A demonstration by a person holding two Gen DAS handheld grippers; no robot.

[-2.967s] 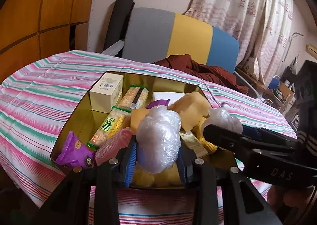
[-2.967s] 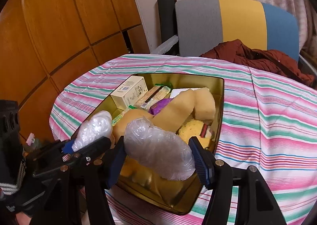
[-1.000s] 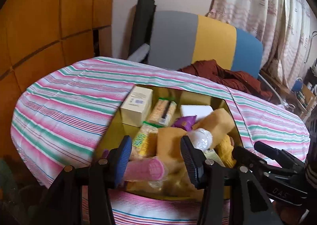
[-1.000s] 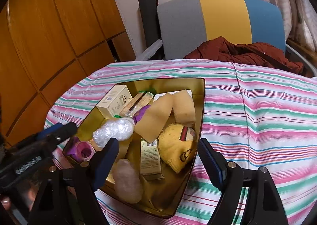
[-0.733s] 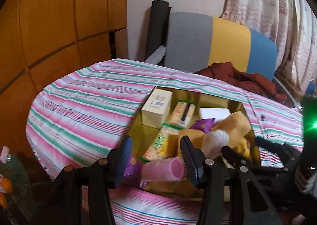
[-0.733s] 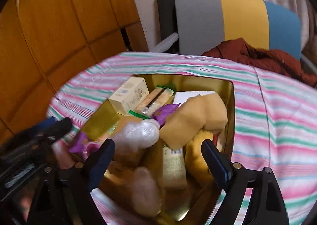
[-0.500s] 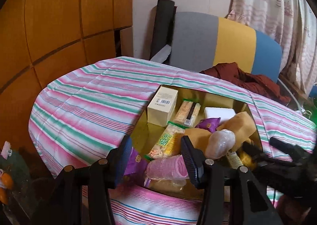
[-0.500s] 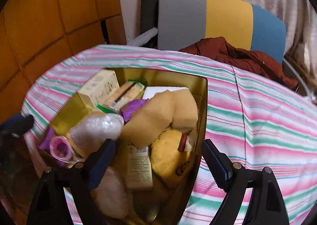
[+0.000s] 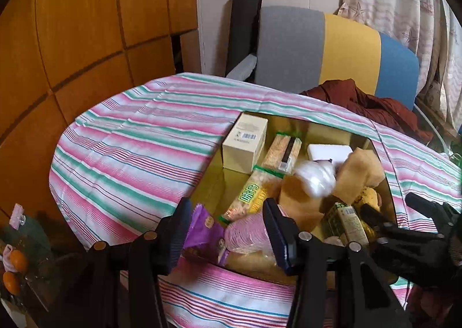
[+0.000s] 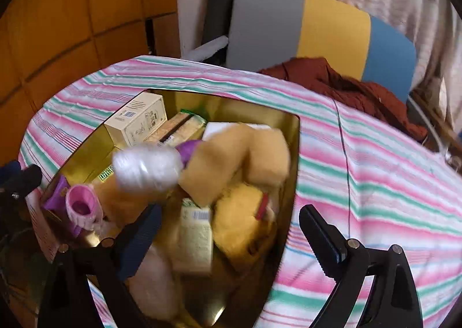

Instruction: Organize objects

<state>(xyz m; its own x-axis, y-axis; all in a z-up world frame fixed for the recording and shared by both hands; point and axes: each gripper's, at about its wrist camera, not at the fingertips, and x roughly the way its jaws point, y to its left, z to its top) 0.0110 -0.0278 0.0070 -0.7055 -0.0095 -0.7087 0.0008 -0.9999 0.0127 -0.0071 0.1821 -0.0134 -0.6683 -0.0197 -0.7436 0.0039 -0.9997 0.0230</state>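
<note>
A gold tray (image 9: 215, 176) on the striped table holds a cream box (image 9: 245, 140), snack bars, yellow sponges (image 9: 358, 172), a clear plastic bundle (image 9: 316, 177), a pink ribbed roll (image 9: 248, 234) and a purple packet (image 9: 205, 229). My left gripper (image 9: 228, 231) hangs open over the tray's near left corner, above the roll and packet, gripping nothing. My right gripper (image 10: 231, 238) hovers over the tray's (image 10: 254, 111) near end, above a cream carton (image 10: 195, 238) and a yellow plush (image 10: 239, 224). Its jaws are opening wide with nothing between the pads. The clear bundle (image 10: 147, 167) looks blurred.
A chair (image 9: 332, 50) with grey, yellow and blue panels stands behind the table, a dark red cloth (image 9: 366, 102) on its seat. Wooden panels (image 9: 72, 24) line the left wall. Striped tablecloth (image 10: 375, 183) lies bare to the right of the tray. Small items sit low at the left (image 9: 11, 264).
Three seconds ago each gripper was shut on a clear plastic bundle; both now lie in the tray. Over the last second the right jaws spread wider and the left view swung slightly.
</note>
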